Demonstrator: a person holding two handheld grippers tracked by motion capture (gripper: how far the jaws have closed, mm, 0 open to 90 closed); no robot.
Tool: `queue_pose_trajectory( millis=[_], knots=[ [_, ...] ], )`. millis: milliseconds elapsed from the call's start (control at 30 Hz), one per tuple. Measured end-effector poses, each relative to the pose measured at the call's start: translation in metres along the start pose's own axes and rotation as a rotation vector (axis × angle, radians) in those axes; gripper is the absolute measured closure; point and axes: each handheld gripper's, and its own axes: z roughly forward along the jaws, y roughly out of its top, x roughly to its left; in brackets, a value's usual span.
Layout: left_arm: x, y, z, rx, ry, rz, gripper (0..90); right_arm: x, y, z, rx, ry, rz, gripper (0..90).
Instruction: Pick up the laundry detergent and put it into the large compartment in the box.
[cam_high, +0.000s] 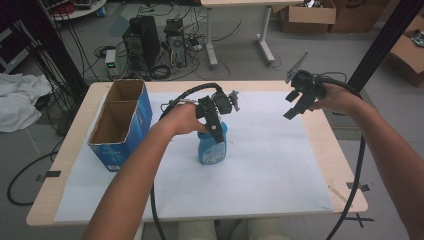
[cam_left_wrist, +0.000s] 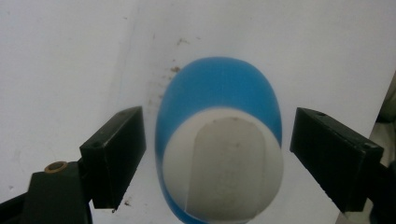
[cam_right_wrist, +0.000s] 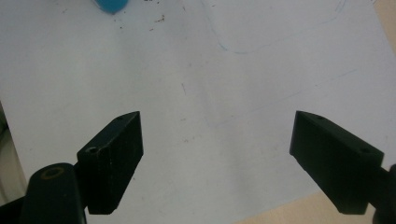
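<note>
Nearest in the high view, the person's two forearms come up from the bottom edge, cut off at the elbows. The left gripper hangs over the blue bottle, which stands upright near the middle of the white sheet on the table. The hand and gripper hide the bottle's top there, and its label is too blurred to read. In the left gripper view the jaws stand spread at nine and three o'clock of the bottle's white cap, clear of it on both sides; the bottle's lower end is cut off by the bottom edge.

The right gripper is held up at about two o'clock from the bottle, well apart from it, released and holding nothing. Its own view shows bare sheet between the spread jaws.

Farther off, at ten o'clock from the bottle, an open blue cardboard box stands at the sheet's left edge; what is inside is hard to make out.
</note>
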Motion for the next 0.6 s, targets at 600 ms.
queue_pose_trajectory(
  millis=[600],
  knots=[
    [0.0013, 0.0004, 0.0073, 0.007, 0.003, 0.008, 23.0, -0.0019, -0.0034, 0.0014, -0.001, 0.003, 0.008, 17.4]
  ],
)
